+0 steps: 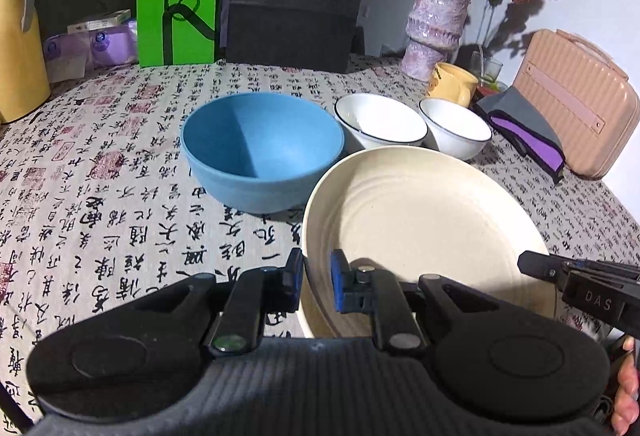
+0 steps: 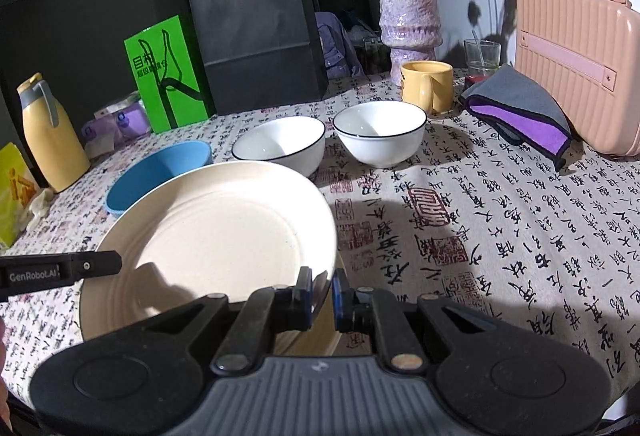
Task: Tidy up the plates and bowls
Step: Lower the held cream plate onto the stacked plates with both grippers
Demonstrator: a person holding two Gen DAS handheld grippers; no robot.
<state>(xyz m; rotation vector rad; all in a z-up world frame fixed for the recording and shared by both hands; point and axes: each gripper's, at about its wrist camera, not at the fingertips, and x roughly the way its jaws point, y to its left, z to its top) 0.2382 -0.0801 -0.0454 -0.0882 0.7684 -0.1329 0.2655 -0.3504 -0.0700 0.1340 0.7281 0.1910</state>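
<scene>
Centrally, a cream round plate with faint concentric rings (image 1: 424,220) sits low in both views, tilted, its rim pinched by the left gripper (image 1: 317,282) at lower centre and by the right gripper (image 2: 322,290) on the opposite edge. Above it on the calligraphy-print tablecloth (image 2: 500,236) stand a blue bowl (image 1: 260,152) and two white black-rimmed bowls (image 2: 380,132).

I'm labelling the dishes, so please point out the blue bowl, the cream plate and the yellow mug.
blue bowl (image 1: 256,144): left wrist view, inner wall.
cream plate (image 2: 224,232): right wrist view, flat centre.
yellow mug (image 2: 434,84): right wrist view, outer side.
</scene>
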